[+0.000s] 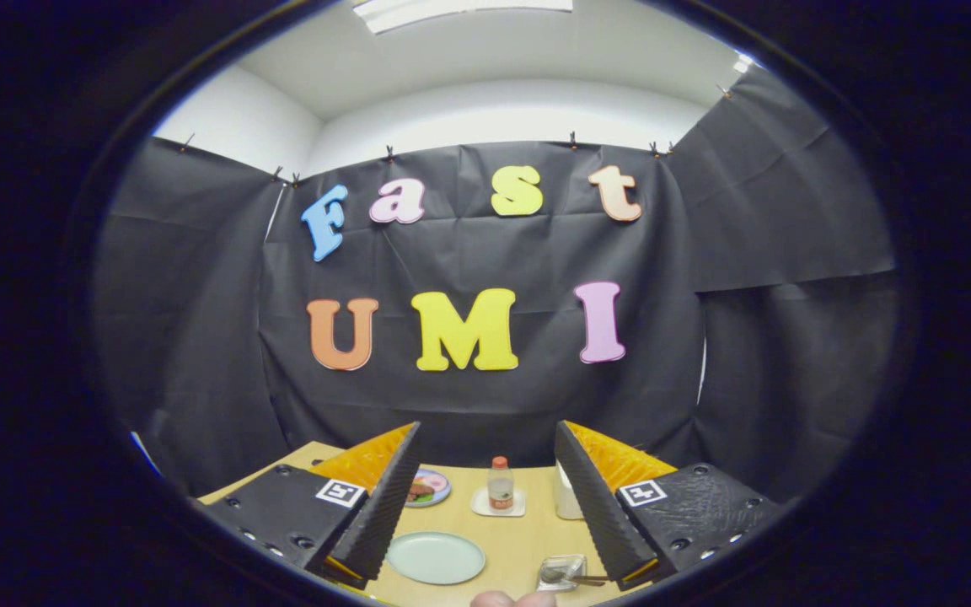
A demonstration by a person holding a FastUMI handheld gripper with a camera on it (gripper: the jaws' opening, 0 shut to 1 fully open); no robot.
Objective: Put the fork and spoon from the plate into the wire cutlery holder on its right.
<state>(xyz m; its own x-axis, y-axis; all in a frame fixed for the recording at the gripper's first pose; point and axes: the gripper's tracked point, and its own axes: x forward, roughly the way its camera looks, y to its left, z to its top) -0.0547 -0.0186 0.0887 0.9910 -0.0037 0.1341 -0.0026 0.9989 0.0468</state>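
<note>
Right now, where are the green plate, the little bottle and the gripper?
Green plate (435,557), gripper view: middle of its bare face.
Bottle (500,487), gripper view: its body, beyond the fingers.
Gripper (485,493), gripper view: open, gap midway between its fingertips.

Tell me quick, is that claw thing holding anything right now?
Gripper: open, fingers wide apart, holding nothing, above the table.

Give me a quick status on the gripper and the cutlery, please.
Gripper open, holding nothing, above table. Green plate between fingers looks bare. Cutlery seems in holder already. Nothing blocking.
</note>
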